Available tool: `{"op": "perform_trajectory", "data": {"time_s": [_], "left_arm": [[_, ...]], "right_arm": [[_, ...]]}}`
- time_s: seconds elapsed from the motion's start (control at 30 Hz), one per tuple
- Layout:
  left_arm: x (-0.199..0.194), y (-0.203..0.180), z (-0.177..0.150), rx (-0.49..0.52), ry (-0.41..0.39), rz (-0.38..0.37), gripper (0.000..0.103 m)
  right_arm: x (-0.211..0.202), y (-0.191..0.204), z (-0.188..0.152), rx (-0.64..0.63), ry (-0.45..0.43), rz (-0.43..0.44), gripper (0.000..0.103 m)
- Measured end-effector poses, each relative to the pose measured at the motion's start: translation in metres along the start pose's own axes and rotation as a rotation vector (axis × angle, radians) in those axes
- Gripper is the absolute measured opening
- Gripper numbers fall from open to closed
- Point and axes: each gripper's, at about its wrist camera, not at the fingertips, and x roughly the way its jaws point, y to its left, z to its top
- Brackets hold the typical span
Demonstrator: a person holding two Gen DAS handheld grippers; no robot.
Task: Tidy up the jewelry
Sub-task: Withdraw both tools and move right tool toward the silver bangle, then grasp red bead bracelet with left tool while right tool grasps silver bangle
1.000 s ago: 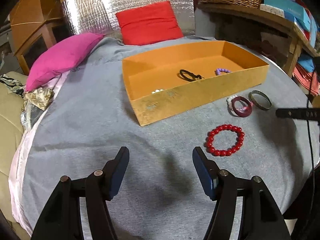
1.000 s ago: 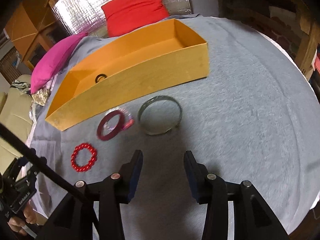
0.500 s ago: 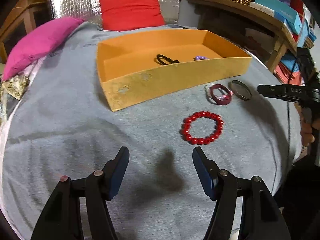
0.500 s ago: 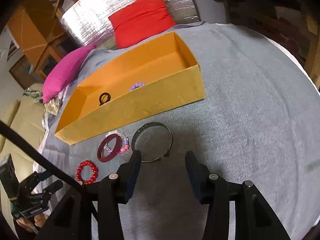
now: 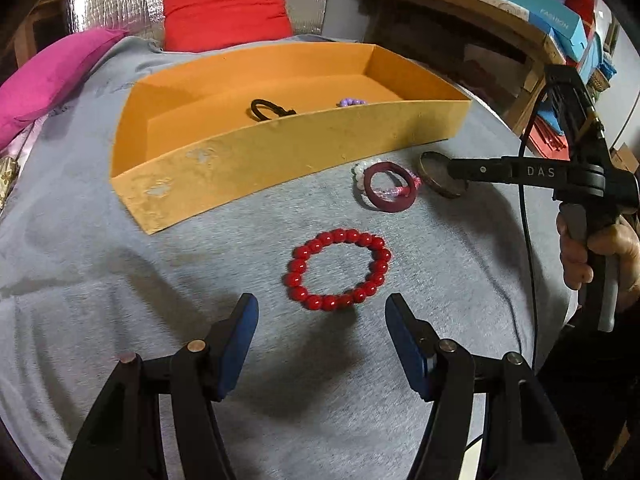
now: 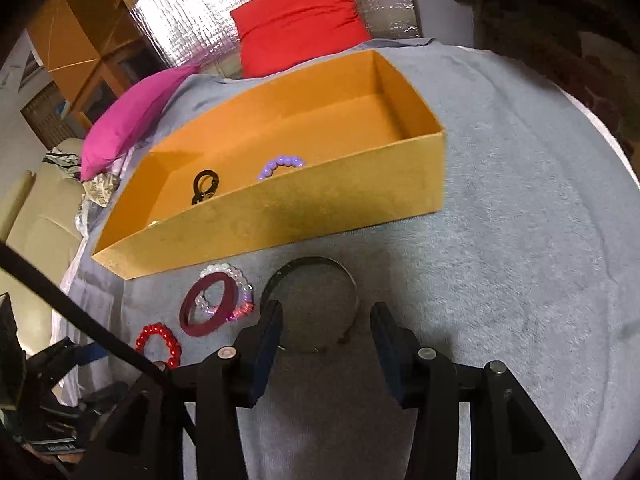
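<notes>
Red bead bracelet (image 5: 337, 270) beside orange box (image 5: 280, 156)

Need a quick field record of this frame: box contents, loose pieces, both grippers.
box: orange tray on grey cloth
in box: black ring piece; purple bead bracelet
loose: red bead bracelet; maroon bangle overlapping a clear-and-pink bead bracelet; metal bangle
left gripper: open, empty, just short of the red bead bracelet
right gripper: open, jaws straddling the metal bangle, grip not seen
</notes>
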Motion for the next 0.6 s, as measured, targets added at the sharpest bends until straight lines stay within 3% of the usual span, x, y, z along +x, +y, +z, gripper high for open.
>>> {"op": "perform_trajectory", "data": {"time_s": [0.07,0.13,0.17,0.2,0.43,0.6], "left_arm": [[0.003,-0.001,0.001,0.001,0.007,-0.002,0.067],[0.006,-0.001,0.002,0.004,0.011,0.006,0.067],[0.006,-0.001,0.002,0.001,0.013,0.009,0.067],[0.008,0.000,0.003,-0.002,0.015,0.008,0.067],[0.017,0.001,0.004,-0.024,0.041,-0.017,0.069],[0.022,0.001,0.007,-0.034,0.046,-0.032,0.069]], "right_arm": [[0.000,0.005,0.002,-0.031,-0.001,0.000,0.050],[-0.003,0.010,0.001,-0.074,-0.005,0.026,0.058],[-0.004,0.013,0.001,-0.090,-0.006,0.029,0.075],[-0.005,0.016,-0.001,-0.121,-0.010,0.019,0.083],[0.011,0.026,-0.010,-0.244,0.026,-0.054,0.083],[0.023,0.028,0.000,-0.293,-0.010,-0.098,0.083]]}}
